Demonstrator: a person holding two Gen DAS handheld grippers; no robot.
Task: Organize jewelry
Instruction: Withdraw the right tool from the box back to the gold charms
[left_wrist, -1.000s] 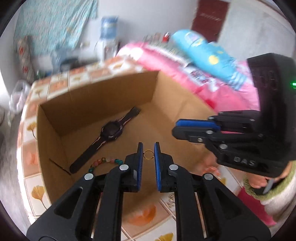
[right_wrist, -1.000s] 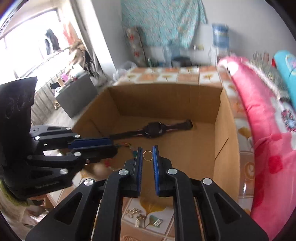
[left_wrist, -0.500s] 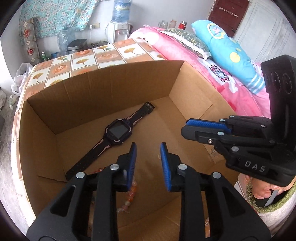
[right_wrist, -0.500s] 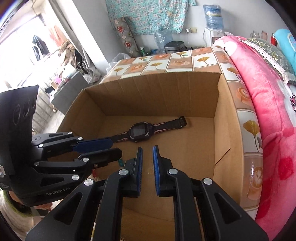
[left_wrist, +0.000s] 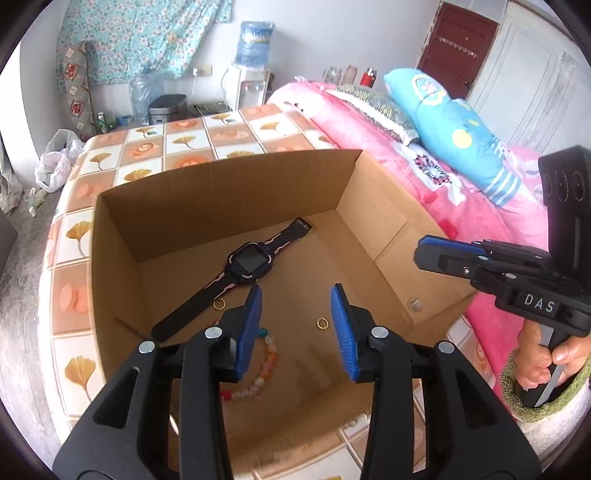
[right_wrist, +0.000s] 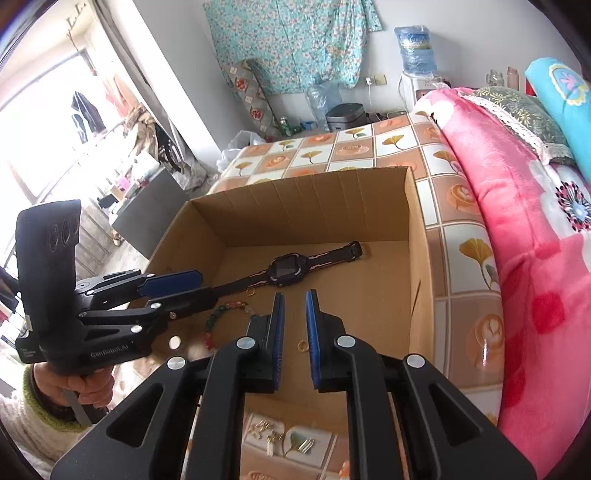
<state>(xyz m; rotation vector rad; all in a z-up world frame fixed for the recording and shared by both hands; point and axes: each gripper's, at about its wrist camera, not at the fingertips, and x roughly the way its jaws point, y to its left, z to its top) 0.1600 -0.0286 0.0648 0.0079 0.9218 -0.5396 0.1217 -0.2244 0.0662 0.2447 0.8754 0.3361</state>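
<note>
A second ago each gripper pinched a gold ring; now both rings lie loose on the cardboard box (left_wrist: 229, 177) floor. The left gripper (left_wrist: 295, 325) has just been opening, released, one ring (left_wrist: 322, 323) showing between its jaws, the other ring (left_wrist: 219, 304) left of them by the smartwatch (left_wrist: 251, 260). The right gripper (right_wrist: 294, 332) stands slightly parted, empty. Only the right wrist view shows earrings (right_wrist: 280, 435) outside the box. Lettering "DAS" marks the right gripper.

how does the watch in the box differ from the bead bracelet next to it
The watch is dark, nearly black, with a square screen; the bead bracelet is a string of round multicoloured beads. The watch lies stretched out straight and diagonal, while the bead bracelet curves loosely. The watch looks longer and sits further back; the bead bracelet lies nearer the cameras. Both rest flat on the floor of the cardboard box.
</note>
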